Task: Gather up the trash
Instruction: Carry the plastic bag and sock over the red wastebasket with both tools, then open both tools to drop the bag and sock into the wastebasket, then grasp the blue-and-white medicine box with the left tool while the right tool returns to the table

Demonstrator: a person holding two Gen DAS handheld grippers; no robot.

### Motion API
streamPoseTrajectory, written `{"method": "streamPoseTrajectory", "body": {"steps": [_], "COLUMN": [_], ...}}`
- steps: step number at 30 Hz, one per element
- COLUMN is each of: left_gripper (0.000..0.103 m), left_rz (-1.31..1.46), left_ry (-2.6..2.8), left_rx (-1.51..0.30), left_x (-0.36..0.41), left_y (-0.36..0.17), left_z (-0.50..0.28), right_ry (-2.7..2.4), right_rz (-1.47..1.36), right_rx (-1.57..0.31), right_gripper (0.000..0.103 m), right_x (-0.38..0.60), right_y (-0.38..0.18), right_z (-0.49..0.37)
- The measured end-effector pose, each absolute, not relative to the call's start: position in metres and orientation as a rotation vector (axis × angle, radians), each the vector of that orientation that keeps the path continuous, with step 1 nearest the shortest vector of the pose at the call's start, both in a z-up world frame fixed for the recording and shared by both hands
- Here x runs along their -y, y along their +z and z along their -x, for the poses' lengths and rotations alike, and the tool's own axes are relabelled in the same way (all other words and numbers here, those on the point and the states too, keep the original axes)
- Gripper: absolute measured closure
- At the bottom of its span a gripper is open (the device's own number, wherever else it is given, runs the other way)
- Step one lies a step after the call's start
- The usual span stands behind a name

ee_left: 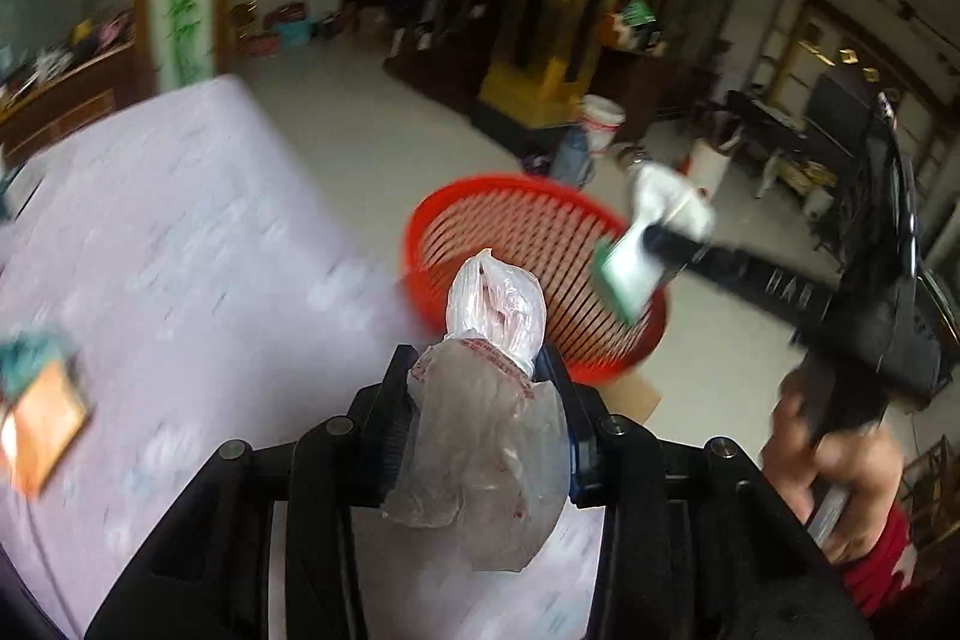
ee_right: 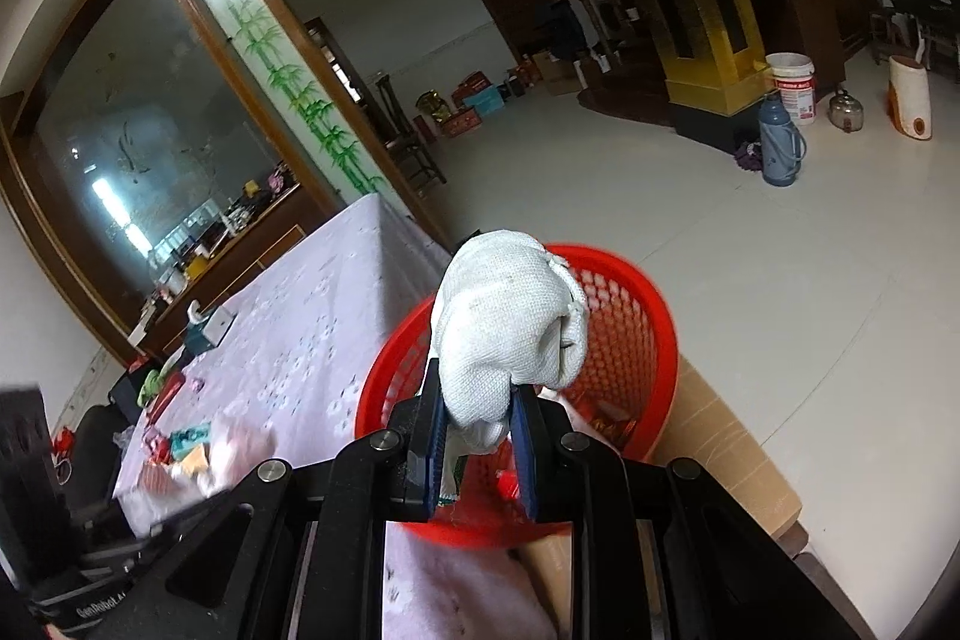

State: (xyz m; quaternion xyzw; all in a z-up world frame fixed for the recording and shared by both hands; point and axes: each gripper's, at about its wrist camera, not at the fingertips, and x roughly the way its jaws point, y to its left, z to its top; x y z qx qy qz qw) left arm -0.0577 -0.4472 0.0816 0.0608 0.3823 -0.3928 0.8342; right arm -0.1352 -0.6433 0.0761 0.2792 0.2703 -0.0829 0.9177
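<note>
Carrying stage, both loads near the bin. At left, remaining scraps lay on the lilac floral tablecloth, including an orange-and-teal wrapper. The left gripper was clamped on a crumpled translucent plastic bag, which stood up between the fingers just short of the red slatted plastic basket. Further right, the right gripper was closed on a balled white cloth wad, with a green-edged white packet pinched alongside, held over the basket's rim. Some red wrappers already lay inside. The next move probably called for bringing each load fully above the opening, then parting the jaws; the light bag might cling to the pads.
</note>
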Motion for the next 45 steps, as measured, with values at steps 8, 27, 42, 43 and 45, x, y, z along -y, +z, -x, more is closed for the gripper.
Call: {"method": "streamPoseTrajectory", "body": {"steps": [8, 27, 42, 43, 45], "left_gripper": [0.028, 0.028, 0.026, 0.026, 0.025], "left_rz": [-0.031, -0.115, 0.069, 0.086, 0.127], "left_ry": [-0.836, -0.697, -0.405, -0.392, -0.353], "left_rx": [-0.910, -0.783, -0.802, -0.800, -0.796], "left_x": [0.490, 0.330, 0.093, 0.080, 0.058], "left_y": [0.064, 0.077, 0.075, 0.072, 0.067], "left_z": [0.010, 0.076, 0.009, -0.002, -0.024], "right_ry": [-0.214, -0.002, 0.122, 0.124, 0.134], "right_rz": [-0.579, -0.531, -0.440, -0.436, -0.429], "right_rx": [-0.558, -0.615, -0.677, -0.679, -0.686], "right_gripper": [0.049, 0.043, 0.039, 0.039, 0.039], "right_x": [0.658, 0.550, 0.459, 0.455, 0.446], "right_y": [0.088, 0.091, 0.090, 0.090, 0.090], "right_z": [0.116, 0.115, 0.091, 0.090, 0.087]}}
